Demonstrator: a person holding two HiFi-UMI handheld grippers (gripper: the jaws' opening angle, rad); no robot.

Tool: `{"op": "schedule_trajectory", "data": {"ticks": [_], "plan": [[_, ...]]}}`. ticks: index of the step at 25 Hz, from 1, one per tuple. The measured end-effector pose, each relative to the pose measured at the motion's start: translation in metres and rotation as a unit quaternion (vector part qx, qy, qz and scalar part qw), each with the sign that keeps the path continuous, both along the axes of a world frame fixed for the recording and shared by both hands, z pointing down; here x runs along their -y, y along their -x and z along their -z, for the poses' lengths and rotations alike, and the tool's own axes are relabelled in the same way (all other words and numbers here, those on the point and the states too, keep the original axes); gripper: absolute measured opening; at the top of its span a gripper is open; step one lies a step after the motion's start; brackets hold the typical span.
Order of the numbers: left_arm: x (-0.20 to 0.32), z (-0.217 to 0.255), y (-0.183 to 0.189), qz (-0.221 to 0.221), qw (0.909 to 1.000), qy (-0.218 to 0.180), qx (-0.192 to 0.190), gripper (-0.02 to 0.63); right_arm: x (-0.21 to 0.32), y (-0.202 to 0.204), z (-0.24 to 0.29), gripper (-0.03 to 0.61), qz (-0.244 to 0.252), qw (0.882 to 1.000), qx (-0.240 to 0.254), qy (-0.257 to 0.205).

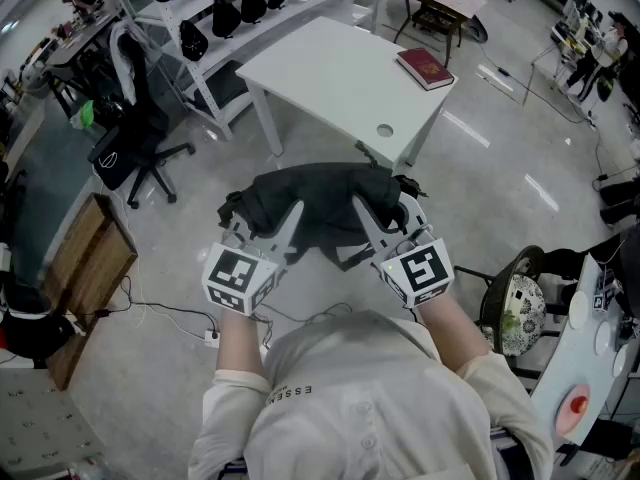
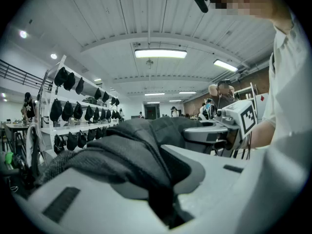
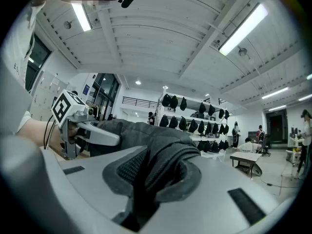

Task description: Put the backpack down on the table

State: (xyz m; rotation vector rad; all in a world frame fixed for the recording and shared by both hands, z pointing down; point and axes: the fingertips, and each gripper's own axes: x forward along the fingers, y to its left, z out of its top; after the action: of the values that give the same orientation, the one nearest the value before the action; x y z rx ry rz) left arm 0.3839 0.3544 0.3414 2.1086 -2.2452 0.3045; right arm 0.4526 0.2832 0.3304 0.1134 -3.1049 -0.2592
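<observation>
A dark grey backpack hangs in the air in front of me, above the floor and short of the white table. My left gripper is shut on a fold of the backpack at its left side. My right gripper is shut on its padded strap at the right side. Both grippers point forward, roughly level. In the left gripper view the right gripper shows behind the fabric; in the right gripper view the left gripper shows likewise.
A red book lies on the table's far right corner. A black office chair stands at the left, a wooden board beside it. Shelves with black caps run behind. A cable lies on the floor.
</observation>
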Motion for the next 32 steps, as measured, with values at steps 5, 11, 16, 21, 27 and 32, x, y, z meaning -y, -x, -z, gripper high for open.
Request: {"op": "schedule_trajectory", "data": {"ticks": [5, 11, 16, 21, 27, 32], "plan": [[-0.003, 0.001, 0.013, 0.0, 1.0, 0.001, -0.001, 0.072, -0.003, 0.013, 0.001, 0.078, -0.002, 1.0, 0.0, 0.001], [-0.02, -0.002, 0.032, -0.004, 1.0, -0.001, -0.005, 0.072, -0.021, 0.031, -0.001, 0.078, -0.003, 1.0, -0.001, -0.002], [-0.041, -0.011, 0.054, -0.001, 1.0, 0.003, -0.006, 0.072, -0.04, 0.054, -0.01, 0.078, -0.003, 1.0, -0.005, 0.009], [-0.057, -0.023, 0.085, 0.017, 0.9996, 0.013, -0.019, 0.072, -0.054, 0.088, -0.022, 0.078, 0.012, 1.0, -0.018, 0.018], [-0.052, -0.03, 0.128, 0.053, 0.9979, 0.024, -0.027, 0.072, -0.044, 0.137, -0.03, 0.08, 0.054, 0.998, -0.027, 0.027], [-0.016, -0.034, 0.175, 0.08, 0.9962, 0.025, -0.026, 0.071, -0.005, 0.189, -0.035, 0.08, 0.076, 0.996, -0.024, 0.028]]}}
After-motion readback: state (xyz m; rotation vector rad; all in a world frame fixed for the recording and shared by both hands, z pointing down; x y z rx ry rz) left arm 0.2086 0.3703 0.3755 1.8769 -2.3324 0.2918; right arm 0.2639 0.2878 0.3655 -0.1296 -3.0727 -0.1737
